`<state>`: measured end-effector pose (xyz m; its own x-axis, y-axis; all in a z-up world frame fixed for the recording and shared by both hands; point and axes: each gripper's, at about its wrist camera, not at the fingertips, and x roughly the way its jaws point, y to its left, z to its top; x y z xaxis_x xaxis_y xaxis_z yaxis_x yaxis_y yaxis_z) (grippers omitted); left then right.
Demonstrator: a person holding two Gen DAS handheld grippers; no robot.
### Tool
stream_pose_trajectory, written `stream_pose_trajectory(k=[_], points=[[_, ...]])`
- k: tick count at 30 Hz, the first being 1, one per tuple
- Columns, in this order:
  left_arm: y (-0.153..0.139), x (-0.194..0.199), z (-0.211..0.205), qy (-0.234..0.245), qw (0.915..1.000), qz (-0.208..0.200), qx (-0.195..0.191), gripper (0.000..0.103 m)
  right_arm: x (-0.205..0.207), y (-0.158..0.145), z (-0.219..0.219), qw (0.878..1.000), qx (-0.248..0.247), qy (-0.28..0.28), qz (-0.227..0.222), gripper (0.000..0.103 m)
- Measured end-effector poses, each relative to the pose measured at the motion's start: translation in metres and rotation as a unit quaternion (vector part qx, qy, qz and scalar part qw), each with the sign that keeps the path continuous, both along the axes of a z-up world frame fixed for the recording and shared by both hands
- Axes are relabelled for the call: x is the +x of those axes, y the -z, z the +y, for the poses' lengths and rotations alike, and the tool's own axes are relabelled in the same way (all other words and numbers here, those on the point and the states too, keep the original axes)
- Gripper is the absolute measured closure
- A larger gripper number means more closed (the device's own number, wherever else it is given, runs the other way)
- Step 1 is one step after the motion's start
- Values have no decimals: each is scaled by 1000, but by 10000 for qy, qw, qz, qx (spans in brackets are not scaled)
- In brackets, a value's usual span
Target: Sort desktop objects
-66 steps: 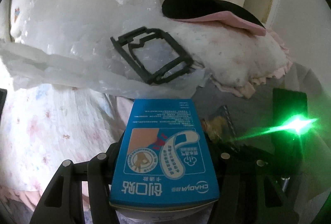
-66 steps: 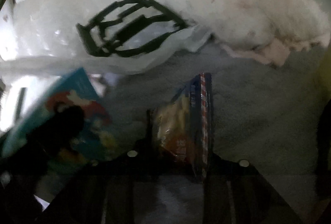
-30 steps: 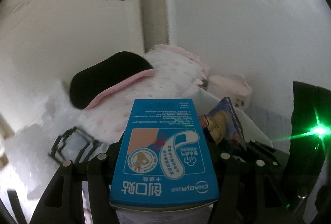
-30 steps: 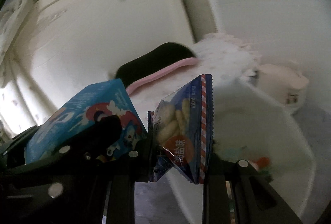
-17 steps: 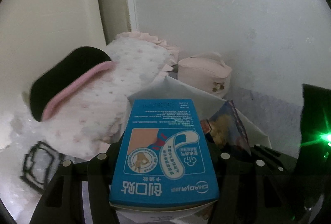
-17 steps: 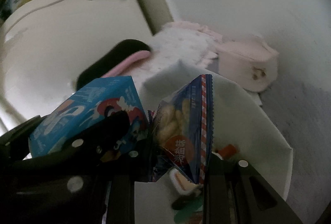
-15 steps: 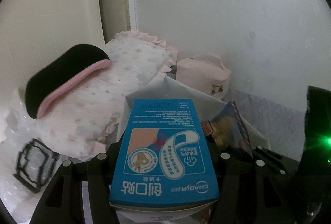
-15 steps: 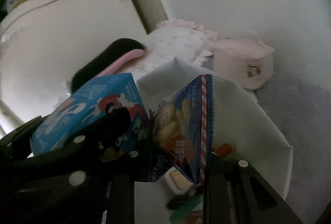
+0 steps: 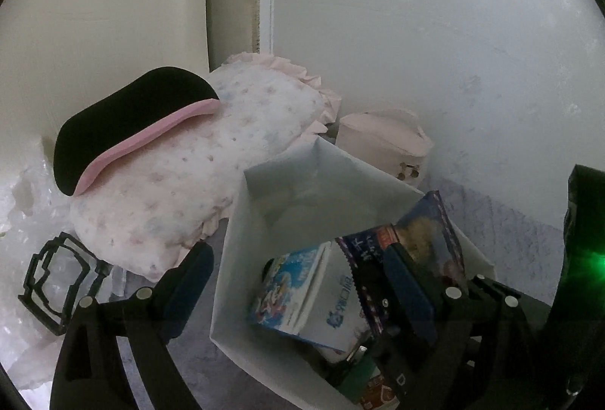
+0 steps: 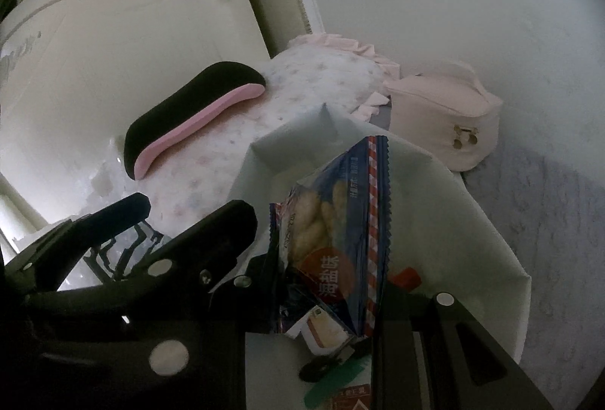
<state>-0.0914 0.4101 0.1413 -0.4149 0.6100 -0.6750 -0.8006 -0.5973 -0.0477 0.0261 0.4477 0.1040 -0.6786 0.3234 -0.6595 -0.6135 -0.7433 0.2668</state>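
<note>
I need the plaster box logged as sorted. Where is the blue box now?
In the left wrist view the blue box lies inside the white bin, low and centre, beside the snack packet gripped by the right hand-held gripper.

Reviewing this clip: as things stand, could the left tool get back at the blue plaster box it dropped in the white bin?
Probably yes. The left tool, just opened and empty, hangs above the white bin; the blue plaster box lies on top, uncovered. The snack packet in the right tool crowds one side.

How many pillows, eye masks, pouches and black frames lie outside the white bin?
Pillow: 1
Eye mask: 1
Pouch: 1
Black frame: 1
Total: 4
</note>
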Motion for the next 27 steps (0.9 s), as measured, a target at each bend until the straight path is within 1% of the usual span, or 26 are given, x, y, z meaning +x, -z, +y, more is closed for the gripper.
stream_pose_trajectory(k=[2, 4, 6, 7, 9, 13, 22, 27], points=[[0, -2, 0, -53, 10000, -15, -70, 12, -1, 1, 1, 10000, -10, 43, -74, 75], [0, -4, -3, -79, 9999, -84, -32, 12, -2, 1, 2, 9995, 22, 185, -246, 63], [-2, -6, -6, -93, 9999, -132, 63, 12, -2, 0, 2, 9989, 69, 309, -341, 23], [-3, -5, -8, -90, 9999, -115, 86, 12, -1, -2, 1, 9986, 114, 374, -355, 20], [-5, -5, -10, -91, 9999, -80, 80, 12, 0, -5, -1, 9983, 222, 408, -338, 20], [-9, -5, -17, -136, 9999, -28, 72, 12, 0, -8, -3, 9987, 214, 351, -297, 20], [-17, -6, -39, -275, 9995, -50, 160, 12, -4, -19, -19, 9984, 417, 195, -339, 20], [-27, -7, -69, -591, 9979, -28, 277, 12, -10, -29, -37, 9980, 558, -30, -308, 20]])
